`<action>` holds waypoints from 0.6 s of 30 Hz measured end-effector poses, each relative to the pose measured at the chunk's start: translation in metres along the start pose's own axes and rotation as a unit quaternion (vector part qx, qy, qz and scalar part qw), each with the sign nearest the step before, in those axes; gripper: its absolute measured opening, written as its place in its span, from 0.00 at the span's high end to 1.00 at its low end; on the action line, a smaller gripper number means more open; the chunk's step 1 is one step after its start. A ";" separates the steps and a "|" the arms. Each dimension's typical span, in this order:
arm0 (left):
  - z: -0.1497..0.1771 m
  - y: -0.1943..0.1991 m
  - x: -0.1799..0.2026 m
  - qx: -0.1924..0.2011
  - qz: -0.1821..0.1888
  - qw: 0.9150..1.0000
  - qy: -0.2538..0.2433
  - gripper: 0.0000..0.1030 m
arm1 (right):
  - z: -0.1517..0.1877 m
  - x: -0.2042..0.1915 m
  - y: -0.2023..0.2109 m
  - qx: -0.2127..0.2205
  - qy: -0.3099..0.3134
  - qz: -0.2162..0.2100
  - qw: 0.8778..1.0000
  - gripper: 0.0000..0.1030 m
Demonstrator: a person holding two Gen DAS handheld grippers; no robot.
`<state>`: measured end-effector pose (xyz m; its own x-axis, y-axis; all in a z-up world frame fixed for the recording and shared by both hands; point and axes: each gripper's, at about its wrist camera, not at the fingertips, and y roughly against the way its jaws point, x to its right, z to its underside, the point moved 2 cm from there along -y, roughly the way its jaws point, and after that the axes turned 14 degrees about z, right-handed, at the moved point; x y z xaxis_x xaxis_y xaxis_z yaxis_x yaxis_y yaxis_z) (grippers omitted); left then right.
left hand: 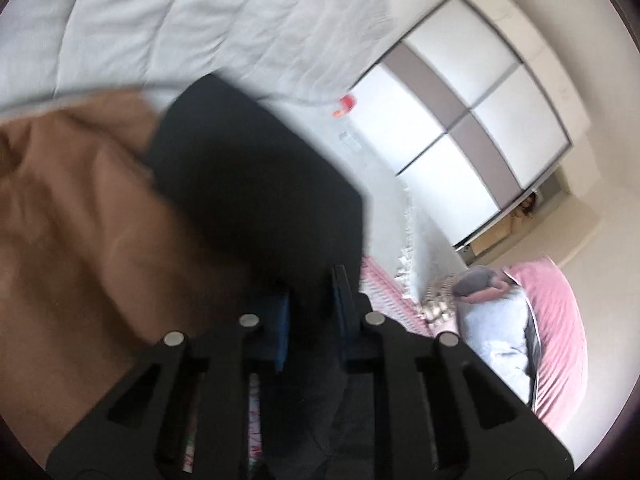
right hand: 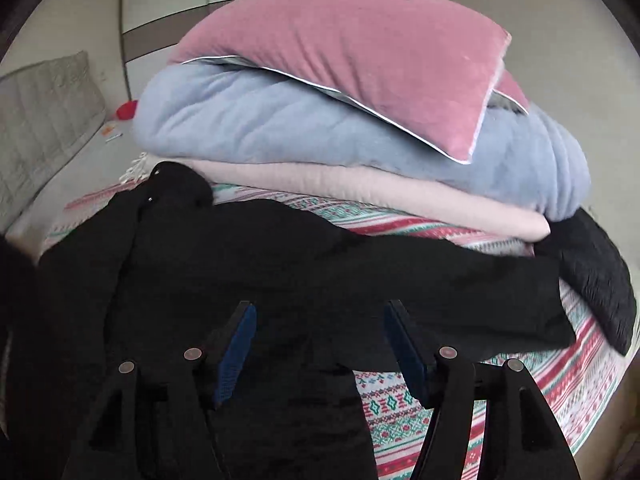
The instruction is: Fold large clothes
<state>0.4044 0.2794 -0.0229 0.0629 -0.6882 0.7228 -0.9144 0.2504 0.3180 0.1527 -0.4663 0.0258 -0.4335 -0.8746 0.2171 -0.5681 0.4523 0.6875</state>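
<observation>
Left gripper (left hand: 310, 300): blue pads pinched on a fold of the black garment (left hand: 256, 184), which rises from the jaws as a blurred dark flap toward upper left, over brown cloth (left hand: 72, 240). Right gripper (right hand: 320, 336): fingers spread, nothing between them, hovering above the same black garment (right hand: 280, 256), whose long axis runs left to right across the patterned bedspread (right hand: 400, 408). Only the right view shows it spread below the stacked bedding (right hand: 360, 120); only the left shows the wardrobe (left hand: 480, 120).

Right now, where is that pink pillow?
In the right wrist view the pink pillow lies top centre, crowning a stack on the bed: directly under it is the pale blue quilt, with the black garment spread in front.
</observation>
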 end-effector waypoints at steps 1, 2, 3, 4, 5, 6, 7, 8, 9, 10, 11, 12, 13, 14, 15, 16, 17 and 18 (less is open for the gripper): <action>0.002 0.006 0.019 0.000 -0.007 1.000 -0.028 0.81 | 0.001 0.000 0.001 0.001 0.002 0.000 1.000 0.35; 0.002 0.013 0.032 0.000 -0.012 0.999 -0.050 0.81 | 0.000 -0.003 0.000 0.001 0.003 -0.001 1.000 0.35; 0.005 0.021 0.053 -0.002 -0.015 0.997 -0.078 0.80 | 0.000 -0.004 -0.001 0.002 0.004 -0.005 1.000 0.35; 0.006 0.028 0.069 -0.004 -0.014 0.995 -0.095 0.80 | -0.001 -0.007 -0.001 0.004 0.008 -0.009 1.000 0.35; 0.008 0.038 0.085 -0.001 -0.006 0.994 -0.111 0.78 | -0.001 -0.009 -0.002 0.006 0.014 -0.010 1.000 0.35; 0.008 0.050 0.101 0.007 0.012 0.992 -0.126 0.68 | -0.001 -0.010 -0.001 0.008 0.018 -0.009 1.000 0.35; 0.007 0.062 0.113 0.019 0.028 0.990 -0.138 0.60 | 0.000 -0.012 0.002 0.009 0.022 -0.008 1.000 0.35; 0.004 0.072 0.118 0.030 0.035 0.988 -0.147 0.41 | 0.000 -0.014 0.001 0.009 0.028 -0.007 1.000 0.35; 0.001 0.083 0.122 0.048 0.032 0.986 -0.155 0.31 | 0.001 -0.017 0.007 0.009 0.030 -0.007 0.999 0.35; -0.003 0.091 0.120 0.065 0.023 0.985 -0.160 0.29 | 0.003 -0.018 0.008 0.009 0.035 -0.007 0.999 0.35; -0.006 0.094 0.116 0.071 0.010 0.984 -0.164 0.29 | 0.004 -0.021 0.007 0.009 0.045 -0.008 0.999 0.35; -0.010 0.094 0.108 0.071 -0.017 0.984 -0.165 0.29 | 0.006 -0.022 0.009 0.011 0.053 -0.009 0.999 0.35; -0.015 0.093 0.097 0.065 -0.045 0.984 -0.159 0.29 | 0.008 -0.023 0.011 0.013 0.058 -0.009 0.998 0.35; -0.021 0.091 0.081 0.057 -0.070 0.985 -0.146 0.29 | 0.010 -0.025 0.012 0.016 0.069 -0.009 0.997 0.35; -0.027 0.090 0.061 0.047 -0.092 0.987 -0.122 0.29 | 0.011 -0.027 0.013 0.018 0.076 -0.009 0.997 0.35; -0.034 0.092 0.036 0.042 -0.114 0.989 -0.087 0.29 | 0.012 -0.028 0.013 0.019 0.080 -0.009 0.997 0.35; -0.036 0.095 0.021 0.043 -0.124 0.989 -0.064 0.29 | 0.013 -0.029 0.013 0.019 0.086 -0.011 0.996 0.35; -0.036 0.100 -0.003 0.043 -0.132 0.990 -0.024 0.29 | 0.014 -0.030 0.013 0.018 0.088 -0.013 0.996 0.35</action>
<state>0.3274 0.3309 0.0290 0.2869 -0.7535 0.5916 -0.8998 -0.0001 0.4363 0.1486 -0.4317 0.0180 -0.2910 -0.9014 0.3207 -0.6040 0.4330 0.6691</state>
